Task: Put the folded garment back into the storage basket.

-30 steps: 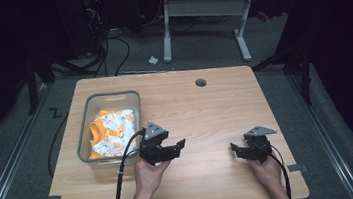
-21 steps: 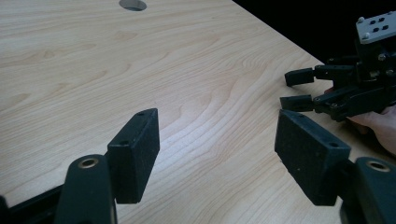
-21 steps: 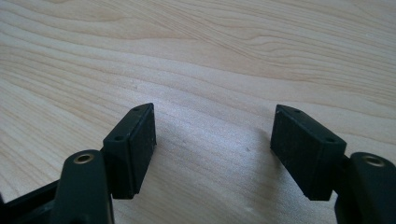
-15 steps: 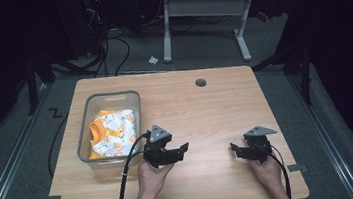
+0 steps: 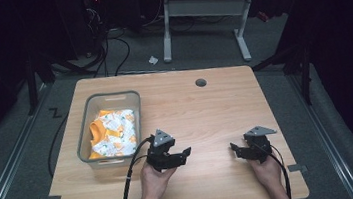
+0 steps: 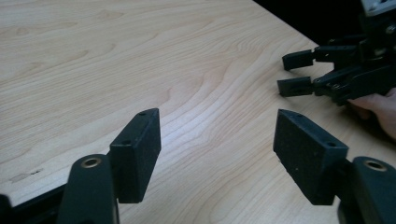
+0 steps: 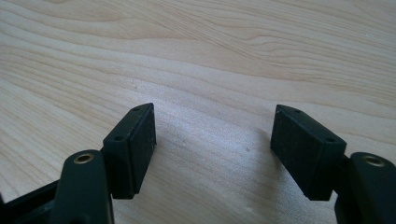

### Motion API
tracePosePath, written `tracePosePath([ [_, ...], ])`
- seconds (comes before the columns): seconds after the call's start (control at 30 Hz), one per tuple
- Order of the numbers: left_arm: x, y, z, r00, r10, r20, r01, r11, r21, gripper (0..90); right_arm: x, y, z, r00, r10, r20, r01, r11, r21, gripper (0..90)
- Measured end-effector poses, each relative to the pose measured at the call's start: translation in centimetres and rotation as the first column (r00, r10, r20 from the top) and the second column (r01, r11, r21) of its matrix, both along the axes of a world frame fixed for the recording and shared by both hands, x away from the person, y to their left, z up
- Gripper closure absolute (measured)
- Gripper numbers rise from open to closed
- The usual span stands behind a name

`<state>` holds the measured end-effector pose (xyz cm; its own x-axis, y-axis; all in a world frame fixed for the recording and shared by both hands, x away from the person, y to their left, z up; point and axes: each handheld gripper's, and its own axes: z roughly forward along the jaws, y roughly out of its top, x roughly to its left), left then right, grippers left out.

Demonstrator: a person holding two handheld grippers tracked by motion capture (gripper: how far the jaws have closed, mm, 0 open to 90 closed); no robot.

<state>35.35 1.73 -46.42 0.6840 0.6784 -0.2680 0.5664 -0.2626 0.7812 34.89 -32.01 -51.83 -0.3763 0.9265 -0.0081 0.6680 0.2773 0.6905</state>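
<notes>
High view: left gripper [image 5: 186, 153] and right gripper [image 5: 234, 148] low over bare wooden surface [image 5: 215, 105] near its front edge, well apart, open room between. Both sets of fingers wide, nothing between; left just closing slightly. Clear bin [image 5: 89, 134] with orange-white cloth [image 5: 113, 132] just left of left gripper. Forearms cut off at bottom.
</notes>
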Motion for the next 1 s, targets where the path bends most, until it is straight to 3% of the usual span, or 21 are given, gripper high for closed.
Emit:
tracePosePath([
  [0.03, 0.0, -0.1, -0.2, 1.0, 0.003, -0.003, -0.003, 1.0, -0.006, 33.4, 0.0, 0.0, 0.0, 1.0, 0.0, 0.0, 0.0, 1.0, 0.0, 31.4],
  [0.3, 0.0, -1.2, -1.2, 0.9997, -0.023, -0.001, 0.023, 0.9978, 0.062, 33.0, 0.0, 0.0, 0.0, 1.0, 0.0, 0.001, 0.0, 1.0, 0.0, 31.4],
  [0.47, 0.1, -1.3, -2.1, 0.9998, -0.009, -0.016, 0.01, 0.9979, 0.065, 33.2, 0.0, 0.0, 0.0, 1.0, 0.0, 0.0, 0.0, 1.0, 0.0, 31.4],
  [0.5, 0.1, -1.3, -2.6, 0.9995, -0.005, -0.03, 0.007, 0.997, 0.077, 33.2, 0.0, 0.0, 0.0, 1.0, -0.001, 0.002, 0.001, 1.0, 0.0, 31.4],
  [0.73, 0.2, -1.2, -3.5, 0.9996, 0.009, -0.026, -0.006, 0.9926, 0.121, 33.1, 0.0, 0.0, 0.0, 1.0, -0.001, 0.001, 0.001, 1.0, 0.0, 31.4],
  [0.87, 0.2, -1.2, -4.1, 0.9998, 0.02, -0.005, -0.019, 0.9864, 0.163, 32.9, 0.0, 0.0, 0.0, 1.0, 0.0, 0.0, 0.0, 1.0, 0.0, 31.4],
  [0.9, 0.3, -1.3, -4.4, 0.9996, 0.024, 0.013, -0.026, 0.9798, 0.198, 32.9, 0.0, 0.0, 0.0, 1.0, -0.001, 0.002, 0.001, 1.0, 0.0, 31.4],
  [1.0, 0.4, -1.3, -4.6, 0.9995, 0.026, 0.016, -0.029, 0.9769, 0.212, 32.9, 0.0, 0.0, 0.0, 1.0, -0.001, 0.0, 0.001, 1.0, 0.0, 31.4],
])
